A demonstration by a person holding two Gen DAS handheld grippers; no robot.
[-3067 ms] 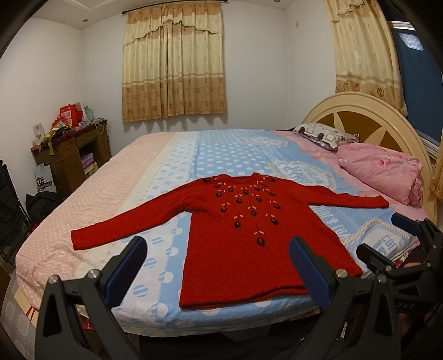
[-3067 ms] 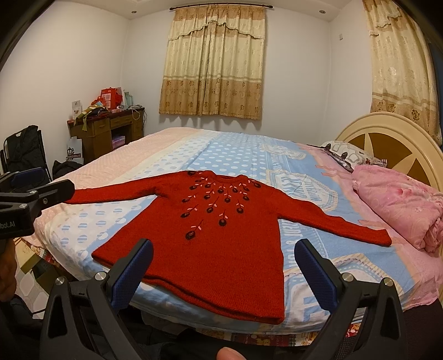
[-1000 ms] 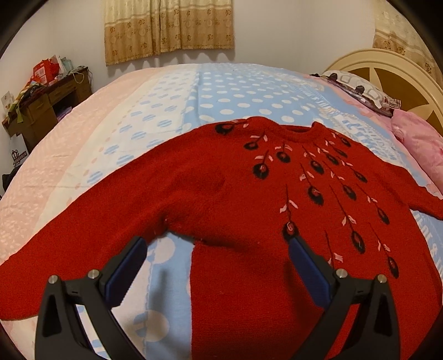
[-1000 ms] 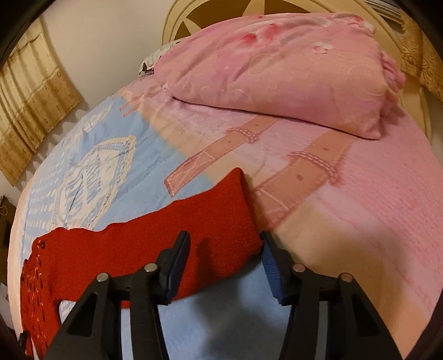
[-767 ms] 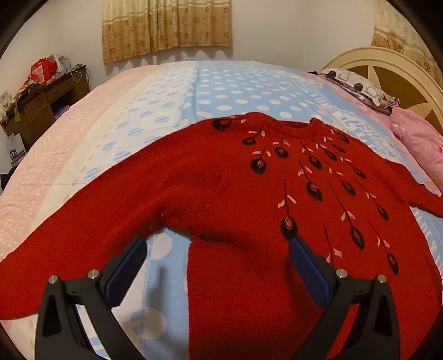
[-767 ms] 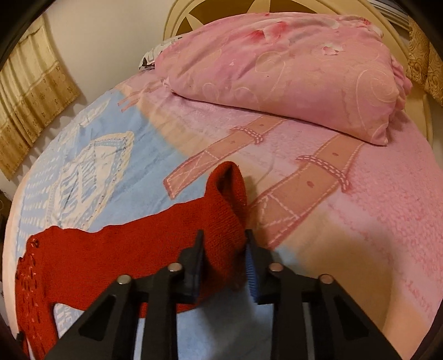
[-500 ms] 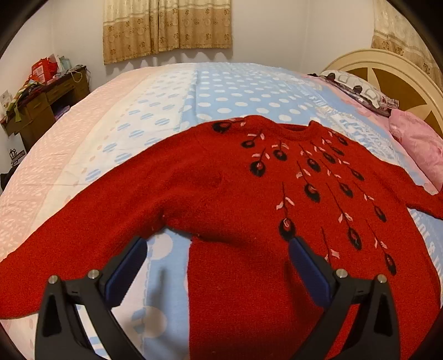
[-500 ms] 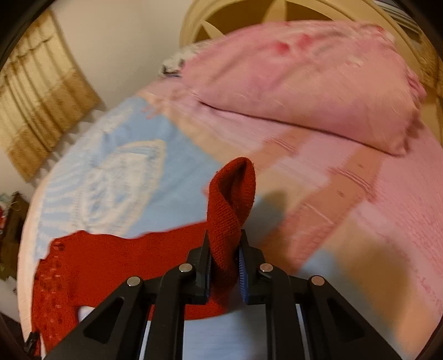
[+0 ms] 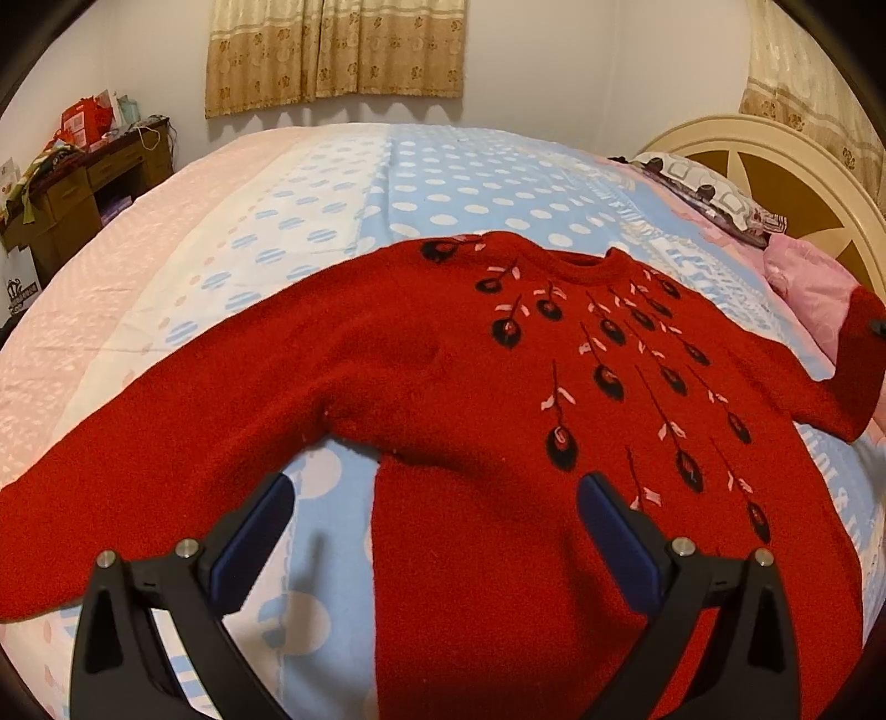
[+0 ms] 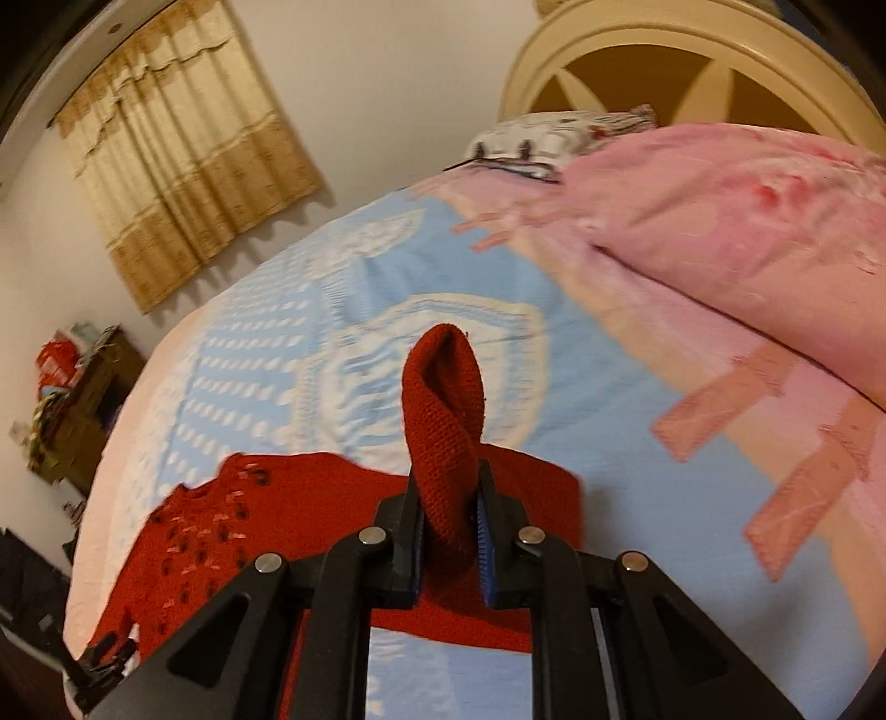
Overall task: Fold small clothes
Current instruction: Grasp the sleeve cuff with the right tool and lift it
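A red knitted sweater (image 9: 454, 387) with black and pink flower embroidery lies face up on the bed, its left sleeve (image 9: 138, 471) stretched out flat. My left gripper (image 9: 437, 531) is open and empty, hovering just above the sweater's left armpit. My right gripper (image 10: 449, 531) is shut on the cuff of the right sleeve (image 10: 443, 399) and holds it lifted off the bed, folded upright between the pads. The raised sleeve also shows at the right edge of the left wrist view (image 9: 858, 354). The sweater's body shows in the right wrist view (image 10: 221, 531).
The bed (image 9: 443, 177) has a blue, white and pink dotted cover. A pink folded quilt (image 10: 747, 210) and a patterned pillow (image 9: 703, 194) lie by the cream headboard (image 10: 664, 55). A brown desk (image 9: 83, 188) with clutter stands at the far left. Curtains (image 9: 332, 50) hang on the back wall.
My right gripper closed on the right sleeve cuff and lifted it off the bed, swinging toward the sweater's body. My left gripper stayed open, hardly moving over the left armpit.
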